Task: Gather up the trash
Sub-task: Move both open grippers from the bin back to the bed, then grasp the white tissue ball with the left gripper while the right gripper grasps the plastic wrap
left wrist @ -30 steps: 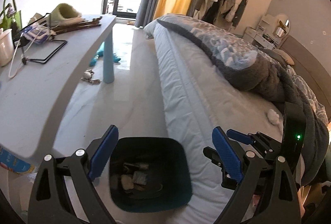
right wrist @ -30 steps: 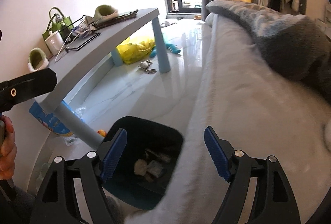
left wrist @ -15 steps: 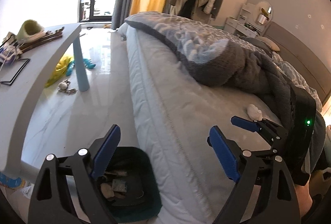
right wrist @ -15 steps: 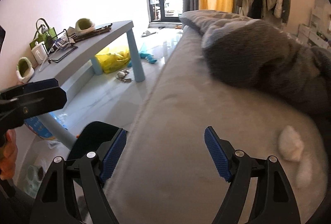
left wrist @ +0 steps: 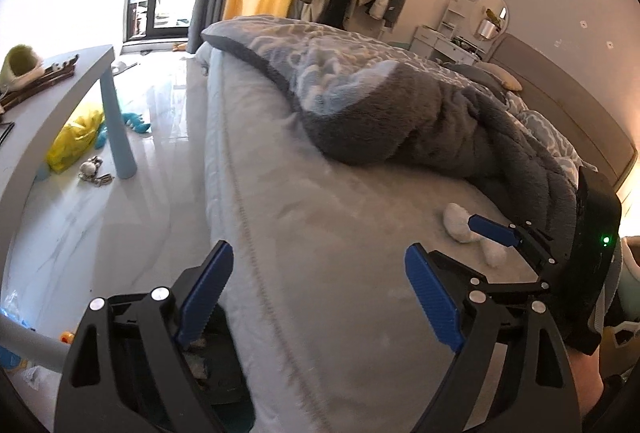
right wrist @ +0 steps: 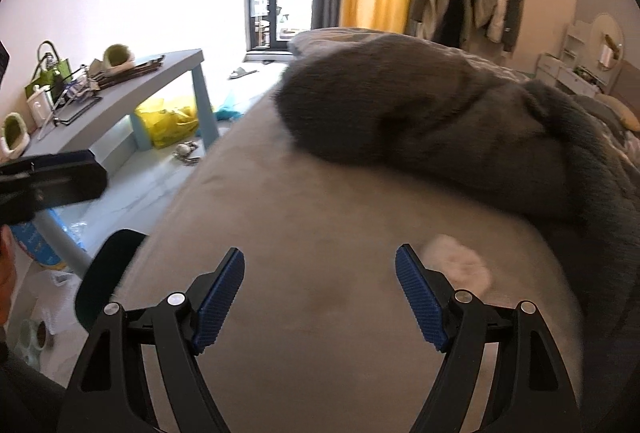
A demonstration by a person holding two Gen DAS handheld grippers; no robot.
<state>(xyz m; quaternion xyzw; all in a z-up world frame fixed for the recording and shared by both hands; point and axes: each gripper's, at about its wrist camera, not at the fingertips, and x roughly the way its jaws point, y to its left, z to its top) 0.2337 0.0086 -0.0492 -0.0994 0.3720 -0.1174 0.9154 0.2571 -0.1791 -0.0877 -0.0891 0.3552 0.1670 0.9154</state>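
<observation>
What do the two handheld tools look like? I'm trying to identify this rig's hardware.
Both match: the left tool and right tool have black angular arms with silver screw heads, each ending in blue ribbed fingers. In the left wrist view, the right tool's black body carries a small green light. No cables or sleeves are visible.

My left gripper (left wrist: 318, 291) and right gripper (right wrist: 320, 297) are black plastic frames with silver screws and ribbed blue finger pads (right wrist: 420, 297); one green light glows.
</observation>
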